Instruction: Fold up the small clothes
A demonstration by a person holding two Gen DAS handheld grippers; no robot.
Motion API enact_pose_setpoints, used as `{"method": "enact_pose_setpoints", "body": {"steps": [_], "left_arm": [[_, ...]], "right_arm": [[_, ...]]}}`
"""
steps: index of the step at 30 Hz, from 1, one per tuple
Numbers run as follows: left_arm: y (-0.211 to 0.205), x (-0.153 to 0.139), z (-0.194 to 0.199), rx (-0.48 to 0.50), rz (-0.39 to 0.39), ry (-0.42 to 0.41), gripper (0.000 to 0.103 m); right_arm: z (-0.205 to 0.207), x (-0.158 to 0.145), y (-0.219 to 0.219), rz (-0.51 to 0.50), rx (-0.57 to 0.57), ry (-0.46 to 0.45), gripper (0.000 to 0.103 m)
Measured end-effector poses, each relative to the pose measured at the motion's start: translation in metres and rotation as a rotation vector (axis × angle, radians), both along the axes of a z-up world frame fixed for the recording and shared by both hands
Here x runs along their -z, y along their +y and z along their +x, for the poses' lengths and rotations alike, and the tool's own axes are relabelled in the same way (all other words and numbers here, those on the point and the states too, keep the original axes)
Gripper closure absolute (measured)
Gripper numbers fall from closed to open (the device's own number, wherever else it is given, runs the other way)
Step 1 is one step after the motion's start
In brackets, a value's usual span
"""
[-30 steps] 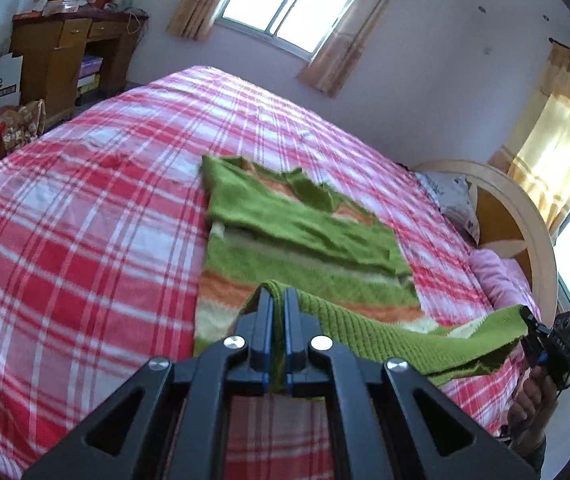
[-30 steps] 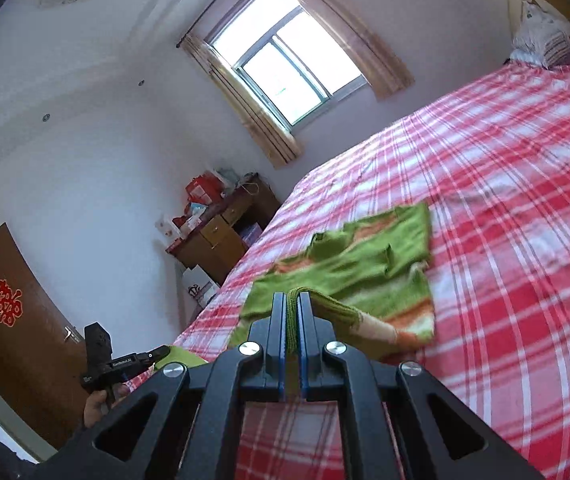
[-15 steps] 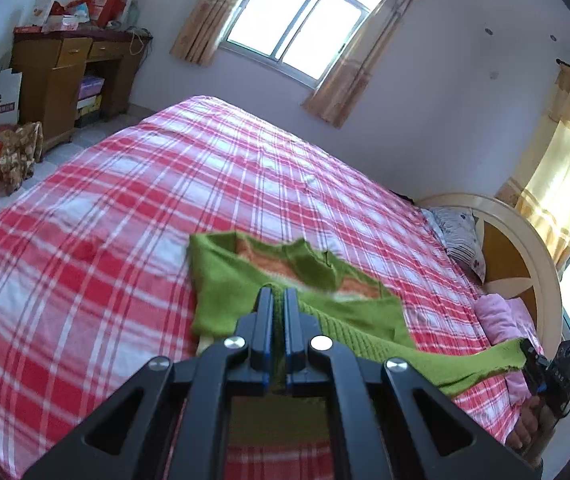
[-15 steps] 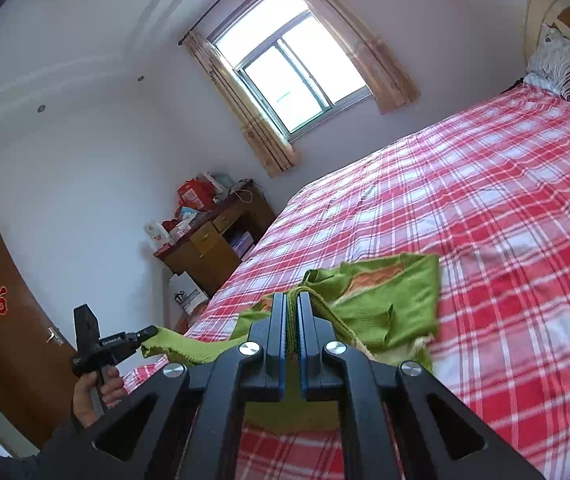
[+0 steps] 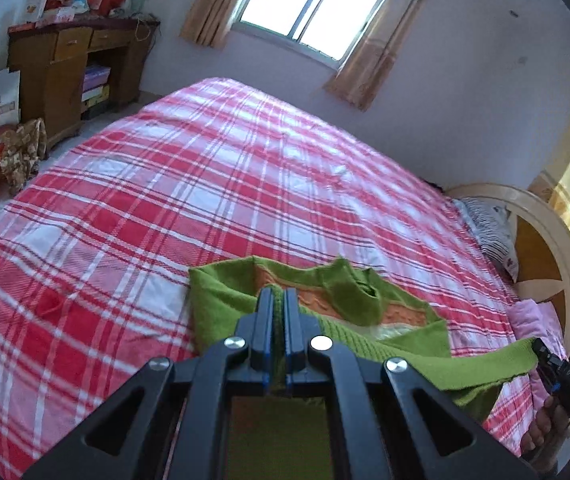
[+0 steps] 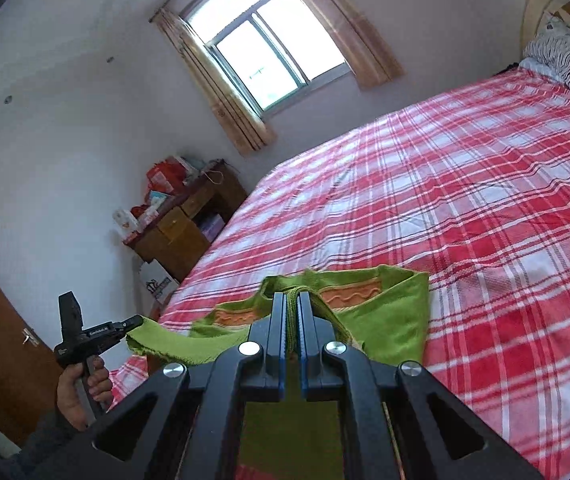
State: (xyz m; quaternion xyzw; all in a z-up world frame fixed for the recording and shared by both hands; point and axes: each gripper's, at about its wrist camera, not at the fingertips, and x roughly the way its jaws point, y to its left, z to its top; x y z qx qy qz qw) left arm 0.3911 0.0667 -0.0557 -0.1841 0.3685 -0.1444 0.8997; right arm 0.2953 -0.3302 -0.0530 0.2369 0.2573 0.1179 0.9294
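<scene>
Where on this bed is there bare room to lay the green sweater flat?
Most of the plaid bedspread is bare, from the green sweater towards the window wall and the striped pillow. The desk corner is crowded with boxes and bags.

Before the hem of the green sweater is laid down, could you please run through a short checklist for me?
1. Left gripper shut on the green sweater: ok.
2. Right gripper shut on the sweater's edge: ok.
3. Edge stretched between both grippers, no sag: ok.
4. Far part of sweater resting on the plaid bedspread: ok.
5. Bedspread beyond the sweater free of objects: ok.
6. Sleeves tucked flat underneath: cannot tell.
</scene>
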Motion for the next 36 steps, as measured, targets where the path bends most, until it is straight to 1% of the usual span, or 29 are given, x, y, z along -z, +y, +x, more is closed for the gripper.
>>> {"method": "enact_pose_setpoints", "body": {"steps": [5,8,10,11,12,13,14,15,16,17,18,20,21,23,24,25,26,27,29,30,31,32,33,34,35,36], "left_arm": [[-0.013,0.022,0.032,-0.002,0.055,0.042,0.099],[-0.022,0.039,0.049,-0.016,0.108,0.066,0.099],[-0.027,0.051,0.061,-0.029,0.164,0.074,0.099],[-0.029,0.055,0.065,-0.035,0.193,0.073,0.099],[-0.030,0.059,0.070,-0.062,0.230,0.077,0.099],[-0.028,0.062,0.074,-0.086,0.237,0.087,0.099],[-0.025,0.064,0.076,-0.097,0.233,0.100,0.098],[-0.021,0.065,0.077,-0.102,0.220,0.116,0.097],[-0.015,0.066,0.075,-0.100,0.192,0.123,0.097],[-0.012,0.065,0.070,-0.097,0.180,0.115,0.096],[-0.010,0.065,0.065,-0.099,0.193,0.106,0.096],[-0.011,0.064,0.056,-0.088,0.247,0.076,0.085],[-0.013,0.064,0.053,-0.076,0.265,0.068,0.082],[-0.021,0.062,0.049,-0.038,0.303,0.044,0.066],[-0.025,0.060,0.048,-0.029,0.323,0.032,0.061],[-0.032,0.057,0.047,-0.018,0.347,0.006,0.052],[-0.037,0.054,0.047,-0.008,0.364,-0.014,0.045],[-0.045,0.051,0.045,0.008,0.393,-0.035,0.043],[-0.058,0.052,0.049,0.055,0.436,-0.049,0.042],[-0.067,0.057,0.051,0.096,0.469,-0.046,0.042],[-0.074,0.061,0.054,0.112,0.506,-0.040,0.043],[-0.079,0.067,0.057,0.120,0.543,-0.030,0.061],[-0.081,0.073,0.059,0.137,0.550,-0.020,0.081],[-0.081,0.078,0.063,0.157,0.546,0.006,0.096],[-0.078,0.077,0.062,0.138,0.531,-0.006,0.098],[-0.074,0.073,0.059,0.133,0.501,-0.032,0.098]], "right_arm": [[0.044,0.024,-0.011,-0.020,0.024,0.058,0.099],[0.075,0.043,-0.017,-0.037,0.038,0.110,0.099],[0.097,0.060,-0.019,-0.060,0.047,0.144,0.099],[0.109,0.070,-0.022,-0.044,0.038,0.164,0.099],[0.122,0.080,-0.025,-0.045,0.043,0.184,0.099],[0.132,0.087,-0.027,-0.060,0.058,0.204,0.094],[0.142,0.095,-0.029,-0.078,0.068,0.239,0.074],[0.149,0.102,-0.030,-0.115,0.094,0.277,0.056],[0.148,0.104,-0.030,-0.134,0.108,0.277,0.032],[0.144,0.103,-0.030,-0.138,0.099,0.246,0.032],[0.138,0.102,-0.029,-0.151,0.081,0.213,0.032],[0.129,0.101,-0.024,-0.229,0.090,0.202,0.032],[0.125,0.102,-0.024,-0.256,0.093,0.201,0.032],[0.121,0.104,-0.026,-0.255,0.073,0.207,0.033],[0.120,0.106,-0.026,-0.262,0.062,0.215,0.033],[0.121,0.106,-0.024,-0.277,0.056,0.217,0.035],[0.122,0.105,-0.021,-0.301,0.047,0.218,0.041],[0.123,0.105,-0.015,-0.317,0.033,0.221,0.044],[0.128,0.104,-0.006,-0.359,-0.002,0.228,0.045],[0.133,0.108,0.001,-0.397,-0.024,0.254,0.047],[0.138,0.114,0.009,-0.428,-0.047,0.288,0.061],[0.143,0.122,0.016,-0.465,-0.072,0.328,0.076],[0.147,0.128,0.022,-0.506,-0.082,0.357,0.080],[0.146,0.129,0.026,-0.526,-0.086,0.348,0.095],[0.143,0.125,0.030,-0.541,-0.086,0.323,0.099],[0.139,0.118,0.033,-0.564,-0.075,0.292,0.099]]}}
